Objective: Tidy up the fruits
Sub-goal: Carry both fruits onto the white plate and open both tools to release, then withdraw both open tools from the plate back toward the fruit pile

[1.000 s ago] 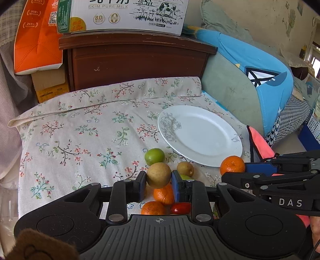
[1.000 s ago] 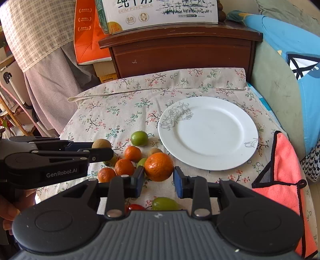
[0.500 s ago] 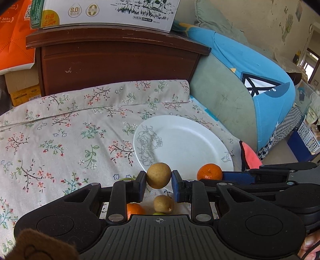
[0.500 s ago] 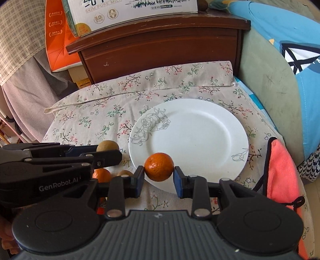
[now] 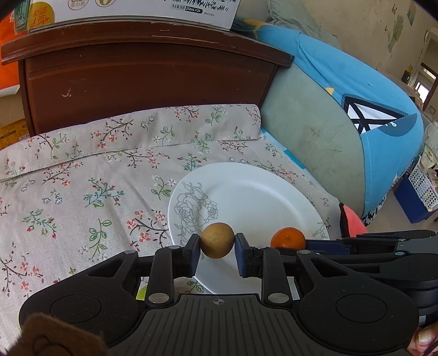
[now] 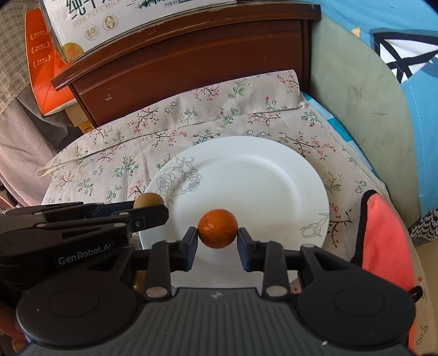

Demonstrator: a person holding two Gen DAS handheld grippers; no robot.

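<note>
Left wrist view: the left gripper (image 5: 217,250) is clamped on a brownish-yellow round fruit (image 5: 217,243), its blue pads pressing both sides, held above the near rim of a white plate (image 5: 254,191) printed with a grey rose outline. The plate lies on a floral cloth (image 5: 82,178) spread over a soft surface with a folded, stitched edge along its far side. Behind the cloth stands a dark wooden cabinet (image 5: 147,74) with scuffed paint, and a milk carton box (image 5: 131,11) sits on top of it. To the right a grey-green cushion (image 5: 314,142) leans under a blue cover (image 5: 356,90) with a black-and-white sailboat print. A coral-pink towel (image 5: 351,221) peeks out beside the plate. The right gripper (image 5: 306,243) reaches in from the right with an orange (image 5: 287,238) at its tip, also over the plate's rim.

Right wrist view: the right gripper (image 6: 217,241) pinches the orange (image 6: 217,228) between its pads, over the plate's (image 6: 273,175) near part. The left gripper (image 6: 153,208) comes in from the left, the brownish fruit (image 6: 147,200) at its tip by the plate's left rim. The coral towel (image 6: 386,235), edged in black, lies on the cloth (image 6: 191,120) right of the plate. The cabinet (image 6: 191,60) stands behind, with an orange box (image 6: 41,63) and checked fabric (image 6: 11,41) on the left.
</note>
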